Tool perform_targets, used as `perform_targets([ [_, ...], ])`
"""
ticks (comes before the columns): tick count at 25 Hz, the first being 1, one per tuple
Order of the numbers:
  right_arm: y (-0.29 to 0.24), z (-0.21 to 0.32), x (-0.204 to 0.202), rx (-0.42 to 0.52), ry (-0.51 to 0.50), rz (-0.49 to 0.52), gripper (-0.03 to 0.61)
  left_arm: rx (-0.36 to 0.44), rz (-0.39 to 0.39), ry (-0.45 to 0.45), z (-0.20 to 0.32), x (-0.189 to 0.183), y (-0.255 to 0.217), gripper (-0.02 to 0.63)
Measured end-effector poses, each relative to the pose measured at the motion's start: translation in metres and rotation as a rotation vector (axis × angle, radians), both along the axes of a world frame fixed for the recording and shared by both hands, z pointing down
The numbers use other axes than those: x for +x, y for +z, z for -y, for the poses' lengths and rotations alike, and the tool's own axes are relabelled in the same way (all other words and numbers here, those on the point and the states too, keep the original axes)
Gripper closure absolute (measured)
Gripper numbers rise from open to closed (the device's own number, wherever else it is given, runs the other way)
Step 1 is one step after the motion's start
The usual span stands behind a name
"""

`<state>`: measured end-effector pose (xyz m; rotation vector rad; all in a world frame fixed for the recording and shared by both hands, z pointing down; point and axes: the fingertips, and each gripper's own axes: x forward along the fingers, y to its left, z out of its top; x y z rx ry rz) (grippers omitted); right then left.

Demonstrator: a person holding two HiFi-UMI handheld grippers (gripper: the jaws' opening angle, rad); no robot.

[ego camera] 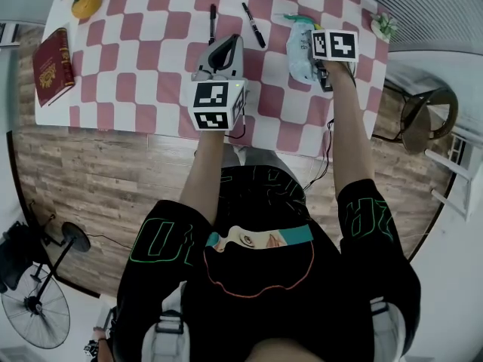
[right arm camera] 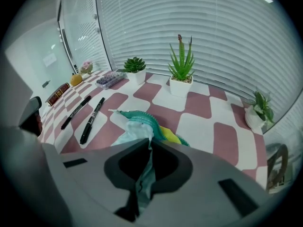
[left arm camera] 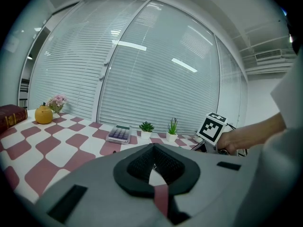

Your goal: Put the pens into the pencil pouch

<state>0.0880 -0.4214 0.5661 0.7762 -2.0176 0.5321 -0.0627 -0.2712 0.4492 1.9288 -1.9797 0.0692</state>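
Pencil pouch (right arm camera: pixel 136 126) in right hand-held gripper (right arm camera: pixel 149 141)

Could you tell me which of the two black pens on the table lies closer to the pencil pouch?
The slanted pen, which lies next to the pencil pouch. The straighter pen lies farther to the left, beyond it.

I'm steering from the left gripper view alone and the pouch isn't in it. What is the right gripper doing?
Observer: The right gripper is shut on the pale fabric of the pencil pouch.
Operator: Where are the pens?
Observer: One pen and a second pen lie on the table, both outside the pouch, to its left in the head view.
Operator: Is my gripper near them?
Observer: In the head view the first pen's near end sits right by the left gripper tip. How high the gripper is above it can't be judged.
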Motion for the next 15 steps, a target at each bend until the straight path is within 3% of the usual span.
perform_targets([
  [3,-0.01,0.0,-0.001,0.041,0.006,0.05,0.565,0.001,0.001,-0.008,-0.005,-0.004,-0.001,0.618],
  [7,-0.036,-0.006,-0.007,0.17,-0.01,0.142,0.565,0.004,0.001,-0.024,-0.012,-0.012,-0.002,0.618],
  [15,-0.086,-0.021,-0.012,0.358,-0.036,0.232,0.565,0.03,0.011,-0.046,-0.018,-0.02,-0.014,0.618],
])
